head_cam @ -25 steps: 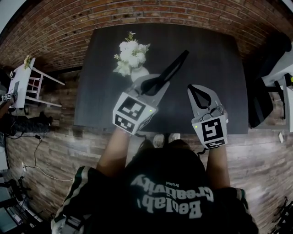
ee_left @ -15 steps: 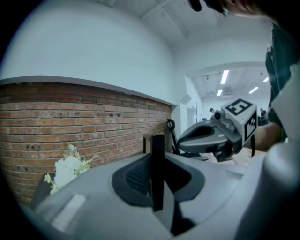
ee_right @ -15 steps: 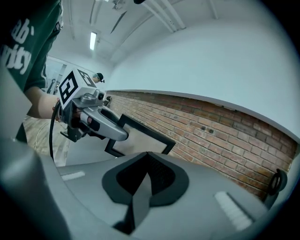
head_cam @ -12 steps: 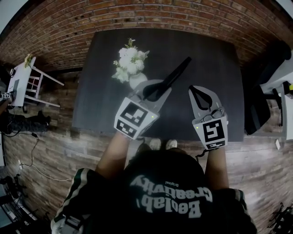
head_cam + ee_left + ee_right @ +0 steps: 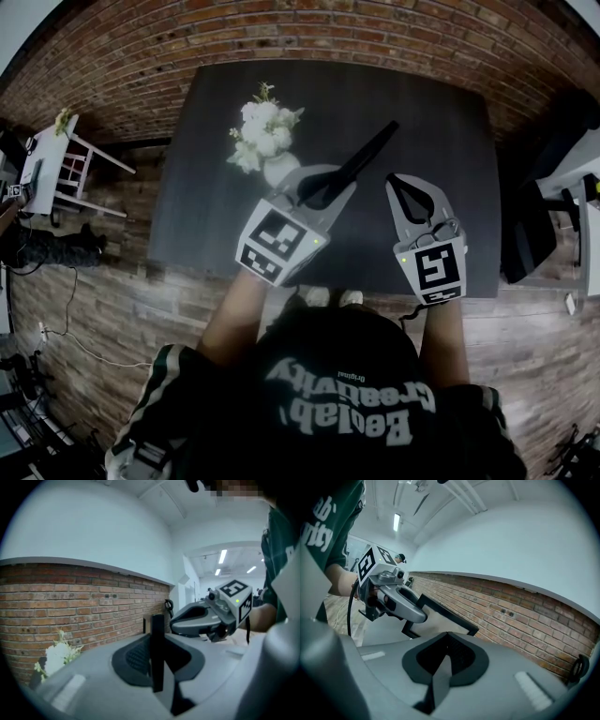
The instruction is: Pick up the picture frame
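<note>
Clamping picture frame (image 5: 367, 152) edgewise, inside left tool (image 5: 320, 186)

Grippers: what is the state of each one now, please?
Left gripper: closed on the black picture frame, gripping its edge.
Right gripper: closed, nothing between its jaws.

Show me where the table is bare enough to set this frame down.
The dark rectangular table is bare on its right half, right of the black picture frame held by the left gripper, and along its near left edge. Crowded only around the white vase of white flowers beside that gripper.
</note>
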Tool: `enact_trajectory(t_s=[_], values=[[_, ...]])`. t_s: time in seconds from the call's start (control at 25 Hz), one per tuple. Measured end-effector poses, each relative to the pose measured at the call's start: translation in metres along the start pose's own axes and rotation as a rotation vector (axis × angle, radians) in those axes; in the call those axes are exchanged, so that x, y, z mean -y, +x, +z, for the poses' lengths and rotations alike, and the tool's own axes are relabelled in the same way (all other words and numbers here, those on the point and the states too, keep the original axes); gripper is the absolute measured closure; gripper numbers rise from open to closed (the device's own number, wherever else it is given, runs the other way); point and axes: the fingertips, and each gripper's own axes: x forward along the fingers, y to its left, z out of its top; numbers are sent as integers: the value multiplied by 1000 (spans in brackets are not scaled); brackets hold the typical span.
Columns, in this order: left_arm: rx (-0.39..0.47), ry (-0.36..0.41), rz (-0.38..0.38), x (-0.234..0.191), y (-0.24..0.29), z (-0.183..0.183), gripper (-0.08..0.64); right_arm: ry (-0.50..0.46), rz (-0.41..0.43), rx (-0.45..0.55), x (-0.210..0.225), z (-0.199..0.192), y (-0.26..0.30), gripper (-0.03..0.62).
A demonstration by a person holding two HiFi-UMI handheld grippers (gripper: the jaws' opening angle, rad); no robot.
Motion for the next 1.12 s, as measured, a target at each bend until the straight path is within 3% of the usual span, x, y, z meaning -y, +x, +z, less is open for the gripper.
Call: enact_trajectory(t_s=[1.12], values=[[-28,19,17,5,7,-2,505,-37,27,-9,-1,-7,-5,586]])
